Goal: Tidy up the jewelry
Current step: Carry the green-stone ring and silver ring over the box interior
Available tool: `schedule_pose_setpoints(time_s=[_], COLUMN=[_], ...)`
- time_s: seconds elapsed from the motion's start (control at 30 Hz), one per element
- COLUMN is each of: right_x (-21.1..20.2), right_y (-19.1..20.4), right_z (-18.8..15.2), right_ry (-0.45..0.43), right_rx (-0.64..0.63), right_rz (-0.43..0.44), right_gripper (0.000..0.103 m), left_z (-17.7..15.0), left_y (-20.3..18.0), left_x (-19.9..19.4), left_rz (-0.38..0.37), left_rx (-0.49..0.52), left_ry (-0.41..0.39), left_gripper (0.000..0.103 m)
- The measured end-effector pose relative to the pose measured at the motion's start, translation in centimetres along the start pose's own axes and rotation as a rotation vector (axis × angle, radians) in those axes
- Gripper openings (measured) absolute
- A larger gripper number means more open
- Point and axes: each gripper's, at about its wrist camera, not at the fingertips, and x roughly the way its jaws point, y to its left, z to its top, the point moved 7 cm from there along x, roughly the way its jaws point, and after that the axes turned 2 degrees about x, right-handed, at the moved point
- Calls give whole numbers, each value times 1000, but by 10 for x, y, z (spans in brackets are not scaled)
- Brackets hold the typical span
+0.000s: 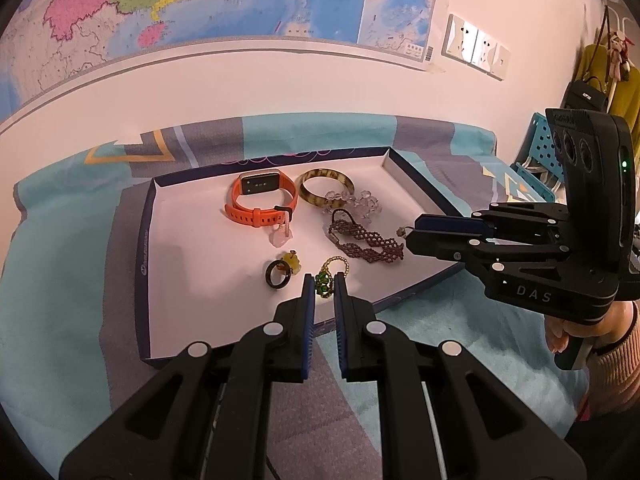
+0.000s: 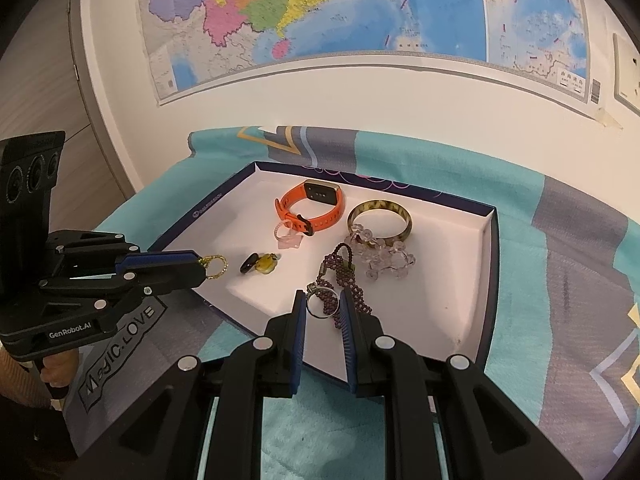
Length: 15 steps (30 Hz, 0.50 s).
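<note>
- Pinched in the left gripper (image 1: 324, 286): green bead ring (image 1: 325, 285) with gold loop, jaws nearly shut on it, held just over the tray's near edge.
- Clamped in the right gripper (image 2: 323, 305): silver ring (image 2: 318, 305), jaws almost closed, held above the purple beaded bracelet (image 2: 346, 286).
- Already lying in the white tray (image 1: 192, 280): orange smartwatch (image 1: 260, 200), tortoiseshell bangle (image 1: 326, 190), clear crystal bracelet (image 1: 356, 202), black ring (image 1: 277, 274) touching a yellow charm (image 1: 292, 263), small pink ring (image 2: 286, 236).
- Seemingly well along: most pieces laid out in the tray, two rings not yet set down.
- Underneath, teal patterned blanket (image 1: 60, 280); behind, wall map (image 1: 200, 0).
</note>
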Motion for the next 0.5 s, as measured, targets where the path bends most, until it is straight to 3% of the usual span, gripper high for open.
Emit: schedule_pose_setpoints(time_s=[0.5], right_x=[10], right_y=[-3], right_z=[-3], right_ry=[16], right_rx=[10], right_rz=[-9], right_gripper=[15], left_z=[-1], left_y=[6], left_x=[11], left_rz=[9], left_rx=[-17], left_ry=[22], left_gripper=[10])
